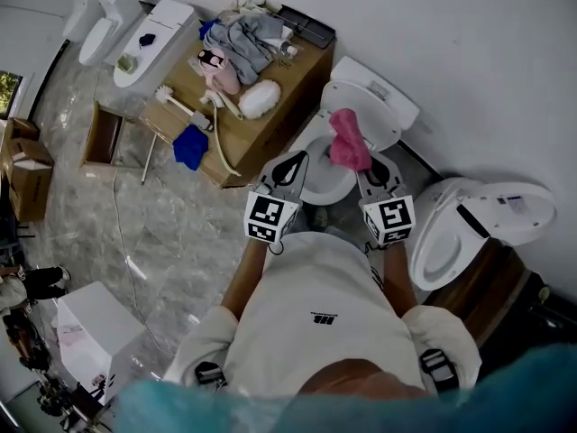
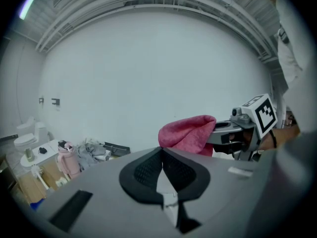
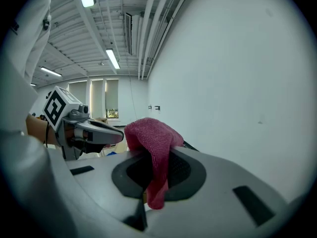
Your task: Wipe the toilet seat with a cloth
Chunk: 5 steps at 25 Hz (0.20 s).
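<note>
A white toilet (image 1: 312,142) stands against the wall in front of me, its tank (image 1: 371,91) behind it. My right gripper (image 1: 370,165) is shut on a pink cloth (image 1: 347,142), which hangs bunched above the bowl. In the right gripper view the cloth (image 3: 153,135) drapes over the closed jaws (image 3: 148,157). My left gripper (image 1: 290,161) hovers beside it to the left, shut with nothing between its black pads (image 2: 148,167). From the left gripper view the cloth (image 2: 188,133) and the right gripper (image 2: 220,130) show against the wall. Both grippers tilt upward.
A second toilet (image 1: 451,233) with its lid raised stands close on the right. A wooden table (image 1: 261,138) on the left carries clothes, a pink bottle (image 1: 215,69) and a brush. A blue cloth (image 1: 191,147) hangs off it. More toilets (image 1: 135,34) and boxes (image 1: 27,170) sit farther left.
</note>
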Available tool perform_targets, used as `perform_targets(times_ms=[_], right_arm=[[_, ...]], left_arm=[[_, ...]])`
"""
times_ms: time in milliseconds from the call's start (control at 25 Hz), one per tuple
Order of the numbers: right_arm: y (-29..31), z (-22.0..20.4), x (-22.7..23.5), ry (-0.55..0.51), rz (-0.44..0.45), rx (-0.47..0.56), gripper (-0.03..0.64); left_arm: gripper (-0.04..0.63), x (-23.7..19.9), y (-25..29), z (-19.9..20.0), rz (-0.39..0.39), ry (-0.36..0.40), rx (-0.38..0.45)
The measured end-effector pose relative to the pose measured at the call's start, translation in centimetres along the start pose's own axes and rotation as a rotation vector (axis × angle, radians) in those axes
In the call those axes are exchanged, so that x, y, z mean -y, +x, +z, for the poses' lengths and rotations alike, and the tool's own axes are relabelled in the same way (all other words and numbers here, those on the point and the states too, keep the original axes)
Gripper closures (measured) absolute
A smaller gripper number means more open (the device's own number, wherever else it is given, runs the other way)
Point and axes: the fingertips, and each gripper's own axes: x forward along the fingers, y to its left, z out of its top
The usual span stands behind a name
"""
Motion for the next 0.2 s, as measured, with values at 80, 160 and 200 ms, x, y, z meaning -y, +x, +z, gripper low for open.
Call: perform_targets(times_ms=[80,160,200], right_arm=[[-0.31,0.04,0.11,-0.003,0.001,0.001,0.600],[-0.63,-0.01,0.24,-0.004,0.001,0.000,0.600],[-0.79,-0.03,0.30,-0.005,0.000,0.000,0.600]], left_arm=[[0.584,0.24,0.06,0.21,0.001,0.005,0.002],[0.584,0.51,0.13,0.36,0.001,0.009,0.005],[0.584,0.65,0.17,0.42,0.000,0.013,0.007]])
